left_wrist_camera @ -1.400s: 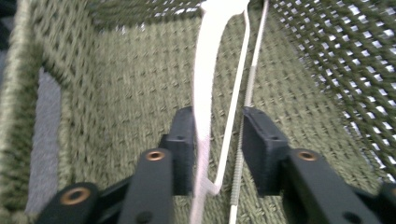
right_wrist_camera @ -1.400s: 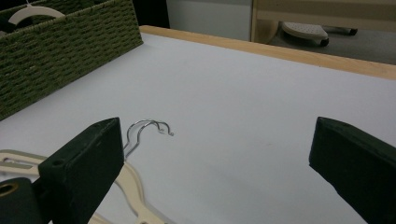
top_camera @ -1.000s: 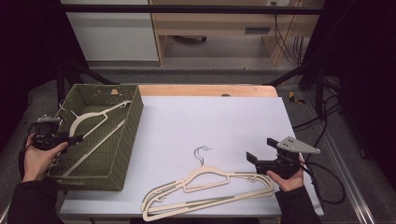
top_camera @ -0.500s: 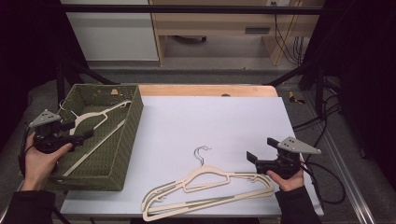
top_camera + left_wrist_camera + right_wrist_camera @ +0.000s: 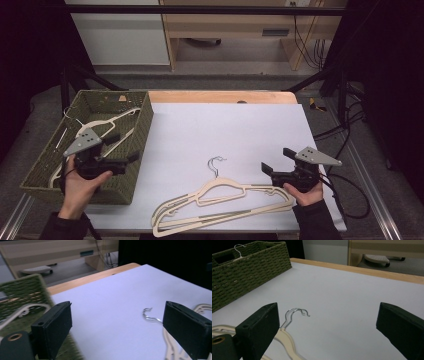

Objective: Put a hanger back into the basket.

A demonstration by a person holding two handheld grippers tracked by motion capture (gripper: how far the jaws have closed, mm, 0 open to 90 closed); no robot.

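Near, lower centre of the high view: two cream hangers [image 5: 220, 202] lie stacked flat on the white table [image 5: 235, 135], their wire hooks [image 5: 216, 163] pointing up-frame. They are thin, flat plastic, so probably light, fairly stiff along the shoulder, and smooth enough to slide on the sheet. The stack may lift as a pair or split unevenly. The right-hand shoulder end, or the neck below the hooks, looks the firmest place to pinch; the thin hooks themselves would twist in a grip.

Lower right: the right gripper [image 5: 272, 171] rests just beside the stack's right end, jaws spread wide with nothing between them. In the right gripper view the hooks [image 5: 297, 312] lie ahead of the left jaw.

Lower left: the left gripper [image 5: 131, 159] is held over the near right wall of the basket [image 5: 142, 120], jaws just opened wide and empty, aimed toward the table. In the left gripper view the hooks [image 5: 149, 315] show beside the right jaw.

Farther, left of centre: another hanger [image 5: 107, 125] already lies inside the green woven basket.

Far, top of frame: floor and cabinets beyond the table edge.
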